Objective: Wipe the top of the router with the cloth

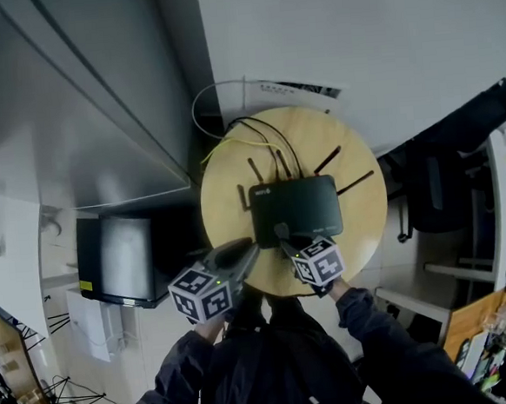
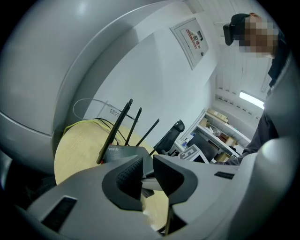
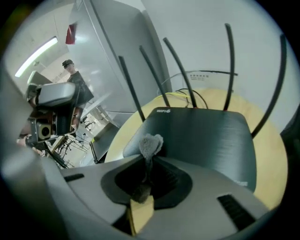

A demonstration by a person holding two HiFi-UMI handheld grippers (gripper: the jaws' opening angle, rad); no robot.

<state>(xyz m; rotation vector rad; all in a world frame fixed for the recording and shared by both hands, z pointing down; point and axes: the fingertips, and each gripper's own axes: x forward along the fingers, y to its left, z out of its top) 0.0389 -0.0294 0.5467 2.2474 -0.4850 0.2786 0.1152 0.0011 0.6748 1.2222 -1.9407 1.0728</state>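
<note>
My right gripper [image 3: 149,164] is clamped on the grey cloth [image 3: 151,144]. Its tuft sticks out past the jaw tips, over the near edge of the black router [image 3: 201,133], which lies directly ahead on the round wooden table [image 3: 276,154]. My left gripper [image 2: 147,171] holds nothing, its jaws only narrowly apart, and the router lies beyond them.

Cloth [image 3: 150,144] in tool [image 3: 147,165], above router [image 3: 201,136].

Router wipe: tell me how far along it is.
Done: the cloth is pinched in the right gripper. In hand: it is at the near edge of the router. To do: the sweep across the top; no wiped streak shows.
</note>
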